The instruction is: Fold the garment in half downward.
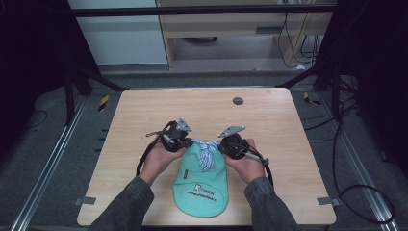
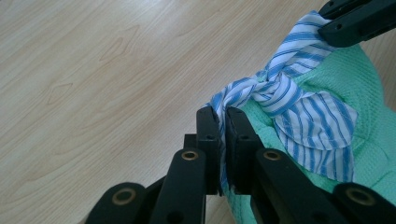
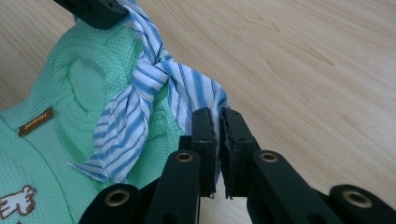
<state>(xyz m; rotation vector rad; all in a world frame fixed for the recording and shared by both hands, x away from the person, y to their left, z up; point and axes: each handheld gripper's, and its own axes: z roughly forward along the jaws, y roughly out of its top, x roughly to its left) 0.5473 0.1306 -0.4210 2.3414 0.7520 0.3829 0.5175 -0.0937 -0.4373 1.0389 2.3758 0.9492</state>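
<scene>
Table [image 1: 144, 110]: we find the green garment [image 1: 200, 187] lying at its near middle. Striped tie [image 2: 280, 93]: knotted at the garment's far end. Left gripper [image 2: 223, 122], right gripper [image 3: 217, 122]: each clamped on one tie end, hands low, facing inward. Risk, we judge: uneven pulling slips a tail free.

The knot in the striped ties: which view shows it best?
The left gripper view: the knot sits close and sharp between both grippers' jaws. The right gripper view shows it too, slightly smaller. The high view shows only a tiny striped bunch.
</scene>
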